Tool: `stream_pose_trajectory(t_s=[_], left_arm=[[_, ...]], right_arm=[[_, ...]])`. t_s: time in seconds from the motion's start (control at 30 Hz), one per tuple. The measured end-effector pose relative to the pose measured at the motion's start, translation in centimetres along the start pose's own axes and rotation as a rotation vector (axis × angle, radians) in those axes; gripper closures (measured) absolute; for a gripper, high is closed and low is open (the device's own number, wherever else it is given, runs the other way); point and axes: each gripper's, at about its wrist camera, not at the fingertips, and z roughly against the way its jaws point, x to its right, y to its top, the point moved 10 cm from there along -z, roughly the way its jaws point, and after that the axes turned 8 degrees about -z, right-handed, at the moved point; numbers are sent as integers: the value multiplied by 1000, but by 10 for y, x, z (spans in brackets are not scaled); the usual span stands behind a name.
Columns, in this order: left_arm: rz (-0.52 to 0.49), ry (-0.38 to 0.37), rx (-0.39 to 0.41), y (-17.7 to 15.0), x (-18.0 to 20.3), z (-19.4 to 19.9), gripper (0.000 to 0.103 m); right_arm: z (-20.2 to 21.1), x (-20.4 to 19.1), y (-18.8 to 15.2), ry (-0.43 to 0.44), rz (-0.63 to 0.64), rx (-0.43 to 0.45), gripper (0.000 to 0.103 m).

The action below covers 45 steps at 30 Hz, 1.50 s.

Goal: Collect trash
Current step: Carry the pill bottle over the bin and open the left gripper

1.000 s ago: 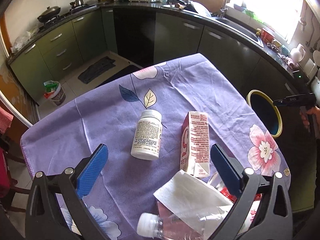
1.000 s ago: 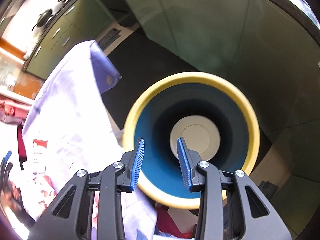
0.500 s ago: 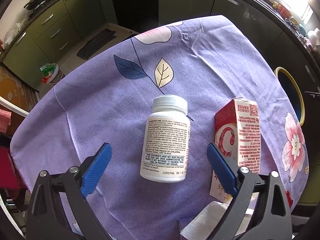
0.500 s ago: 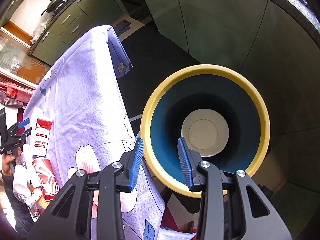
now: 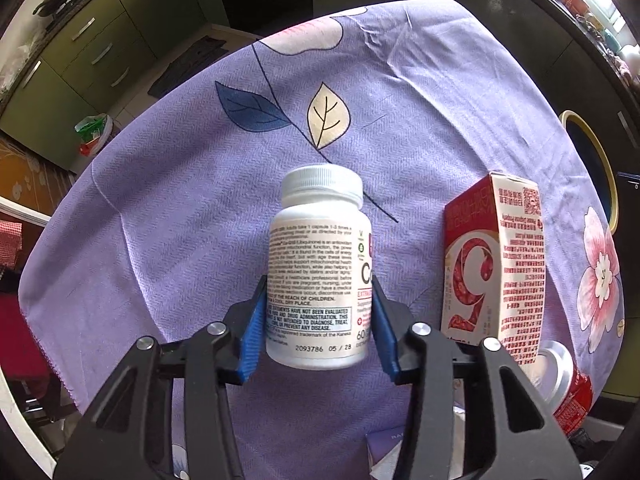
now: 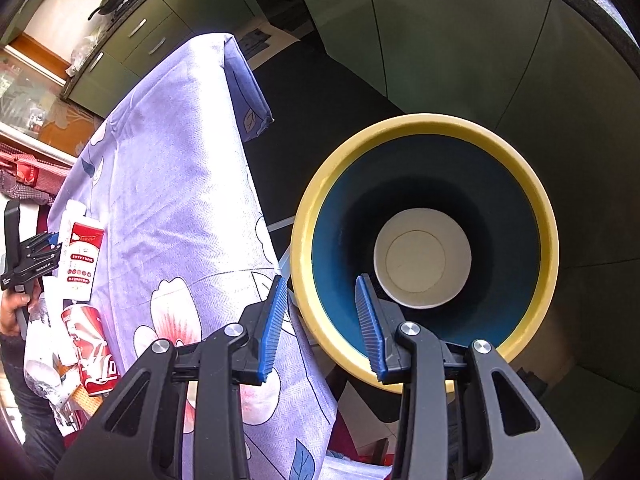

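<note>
My left gripper is shut on a white pill bottle that lies on the purple flowered tablecloth. A red and white carton lies just right of it, and a red drink can sits at the lower right. My right gripper is partly open and empty, at the near rim of a yellow-rimmed blue trash bin beside the table. The bin's rim also shows at the right edge of the left wrist view.
Green kitchen cabinets run along the back, with dark floor beyond the table. The carton, the can and crumpled wrappers lie at the table's near end in the right wrist view. The cloth hangs over the table edge next to the bin.
My left gripper moved forward and closed on the pill bottle. My right gripper drew back a little from the bin, and the table has come into its view.
</note>
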Motion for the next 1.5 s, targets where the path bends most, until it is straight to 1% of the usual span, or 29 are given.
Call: stream_pose_trajectory(t_s=[0.27, 0.47, 0.53, 0.6, 0.7, 0.77, 0.9, 1.03, 1.17, 1.3, 1.4, 1.5], left_arm=[[2, 28, 59, 6, -2, 34, 58], [-3, 48, 104, 9, 4, 66, 58], [-15, 49, 123, 13, 12, 77, 58], [-37, 46, 144, 16, 27, 90, 58], [-93, 25, 173, 24, 61, 106, 58], [-137, -3, 191, 33, 92, 115, 58], [-248, -77, 213, 54, 167, 125, 58], [-367, -153, 204, 79, 248, 123, 58], [-467, -197, 177, 104, 319, 107, 58], [-542, -218, 134, 130, 382, 80, 58], [-579, -222, 102, 145, 420, 55, 58], [-594, -219, 72, 157, 445, 31, 58]], right_arm=[[7, 1, -5, 23, 6, 14, 67], [16, -4, -12, 46, 27, 23, 67], [21, -5, -15, 51, 35, 31, 67], [28, -3, -18, 57, 40, 42, 67], [42, 4, -23, 62, 41, 67, 67], [52, 11, -26, 63, 36, 84, 67], [70, 34, -33, 60, 18, 114, 67], [86, 67, -42, 65, -12, 137, 67], [97, 102, -52, 66, -45, 154, 67], [103, 136, -60, 69, -83, 166, 67], [103, 156, -65, 75, -110, 165, 67], [101, 173, -70, 76, -134, 161, 67]])
